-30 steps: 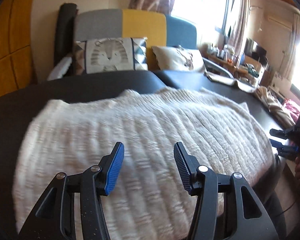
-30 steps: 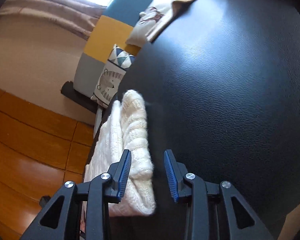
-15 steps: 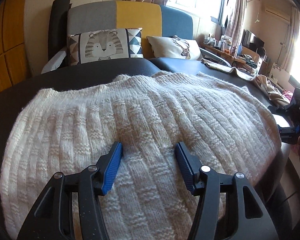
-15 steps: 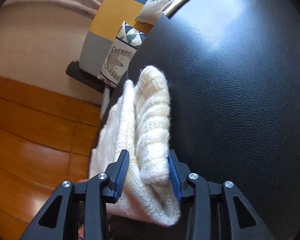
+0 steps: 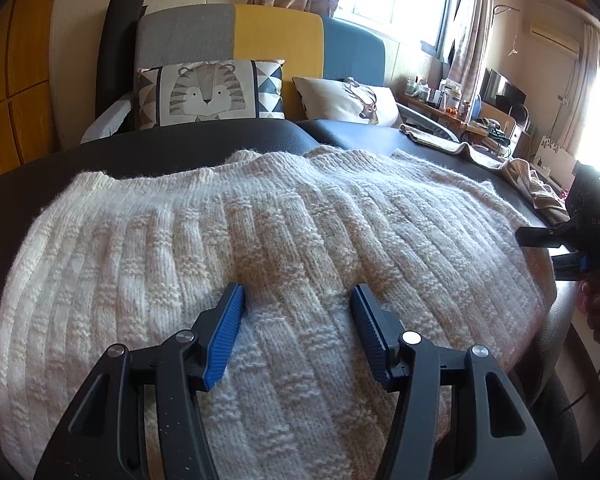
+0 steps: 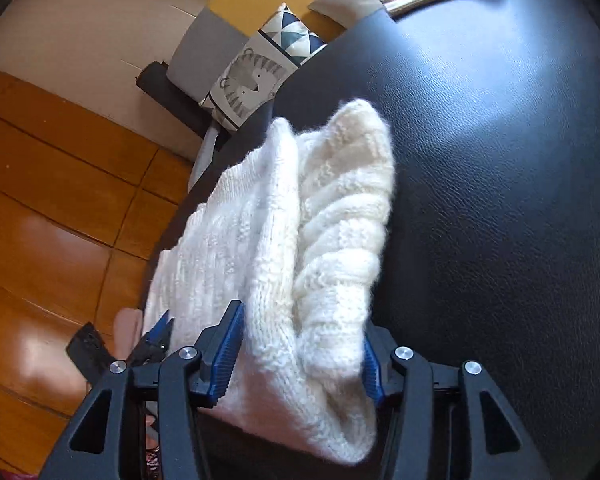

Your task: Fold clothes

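A cream knitted sweater (image 5: 284, 240) lies spread flat on a black leather table (image 5: 148, 152), covering most of its near side.

The left gripper (image 5: 296, 308) hovers just above the middle of the sweater. Its jaws stand spread with nothing between them, and its blue pads (image 5: 226, 338) are close over the knit.

The right gripper (image 6: 300, 344) is at the sweater's edge, where the knit is doubled into a thick fold (image 6: 332, 240). That fold sits between the jaws, which are opening; whether the pads still press on the wool I cannot tell.

Beyond the sweater a tiger cushion (image 5: 208, 92) leans against a grey, yellow and blue sofa (image 5: 260, 36). Brown cloth (image 5: 460, 148) lies on the table at the sweater's far right.
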